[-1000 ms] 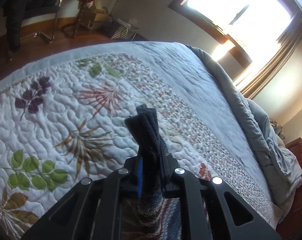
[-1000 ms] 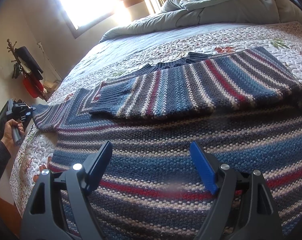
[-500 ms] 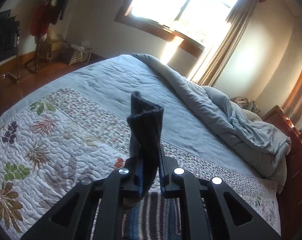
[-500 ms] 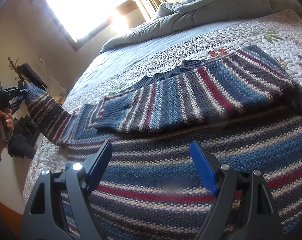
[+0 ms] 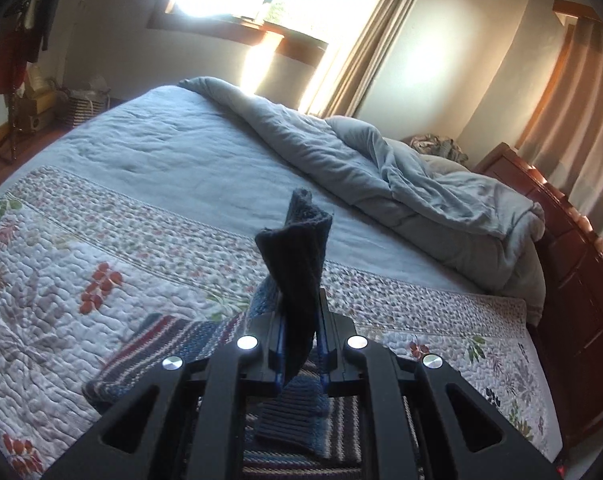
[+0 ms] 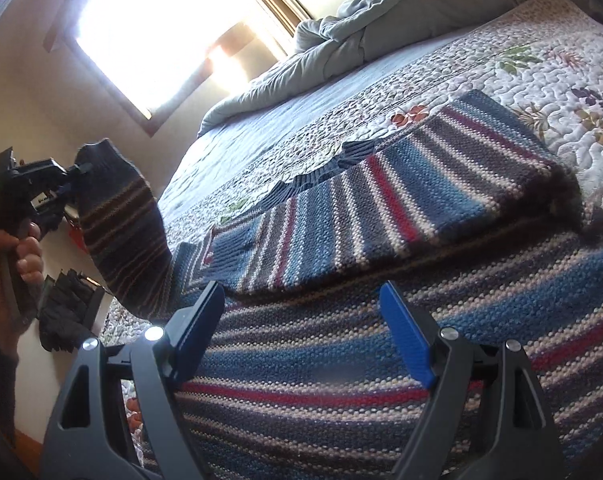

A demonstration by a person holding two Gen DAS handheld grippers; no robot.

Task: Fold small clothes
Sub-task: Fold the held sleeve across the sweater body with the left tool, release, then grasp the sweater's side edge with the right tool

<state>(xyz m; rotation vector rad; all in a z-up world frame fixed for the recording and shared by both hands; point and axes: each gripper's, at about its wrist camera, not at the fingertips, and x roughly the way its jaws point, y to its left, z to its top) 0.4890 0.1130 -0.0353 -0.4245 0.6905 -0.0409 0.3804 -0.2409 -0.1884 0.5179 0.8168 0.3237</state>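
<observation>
I see the striped sweater (image 6: 381, 360) spread on the quilt (image 6: 561, 76), one sleeve folded across. My left gripper (image 5: 299, 344), raised off the bed and tilted down, clamps the other sleeve's cuff (image 5: 297, 248). My right gripper (image 6: 301, 320) hovers over the body, jaws wide, empty.

A sweater (image 6: 381, 360) lay spread on a quilt (image 6: 561, 76) covering the bed, one sleeve (image 6: 401, 208) folded across its body. The other sleeve (image 6: 121, 232) rose off the quilt at the left, its cuff (image 5: 297, 264) between the left gripper (image 5: 299, 344) fingers. A bunched comforter (image 5: 401, 176) lay behind.
</observation>
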